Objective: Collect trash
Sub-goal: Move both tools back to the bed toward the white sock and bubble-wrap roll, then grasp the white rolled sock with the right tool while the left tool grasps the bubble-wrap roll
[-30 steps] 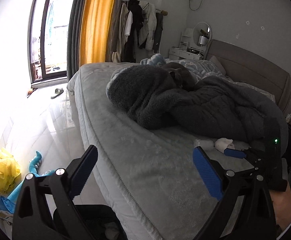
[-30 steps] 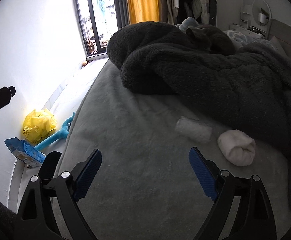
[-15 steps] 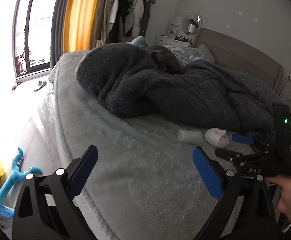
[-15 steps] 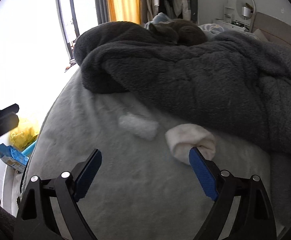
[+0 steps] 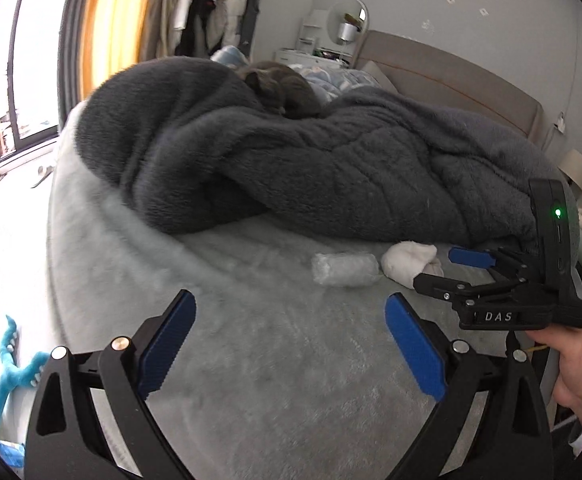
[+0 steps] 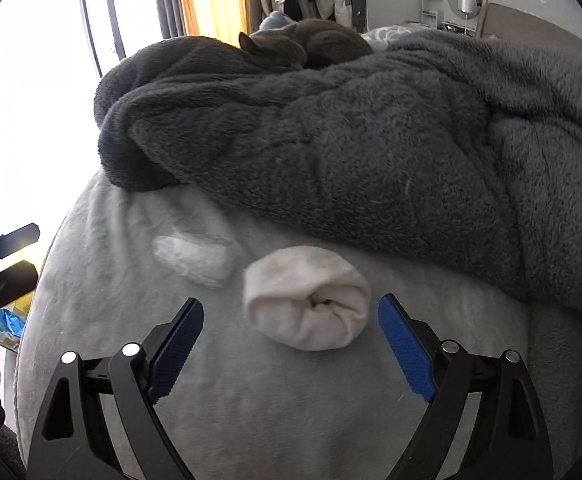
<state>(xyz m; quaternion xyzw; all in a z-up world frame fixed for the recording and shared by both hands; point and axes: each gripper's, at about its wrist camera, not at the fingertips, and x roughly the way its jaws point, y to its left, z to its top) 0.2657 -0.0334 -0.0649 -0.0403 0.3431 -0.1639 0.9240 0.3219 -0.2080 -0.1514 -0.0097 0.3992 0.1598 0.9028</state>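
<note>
The white wad (image 6: 307, 304), prob. a rolled sock or balled tissue (too soft in the view to tell which), is lying on the pale bedsheet (image 6: 251, 400) just below the edge of the dark fleece blanket (image 6: 371, 152); the right gripper (image 6: 291, 344) is hovering w/ its jaws spread wide to either side of the wad, pads not touching it, nothing held; that straddle is lining it up for a pinch across the wad's width. Just beside the wad, toward the window side, a clear crumpled plastic wrapper (image 5: 345, 269) is resting on the sheet; the left gripper (image 5: 291, 348) is pointing at it from nearer the bed edge, jaws also wide, empty, so each tool seems to be taking one piece. A grey cat (image 6: 303, 44) is curling up on top of the blanket, well apart from both. On the floor by the bed, a blue toy (image 5: 11, 364) is lying.
</note>
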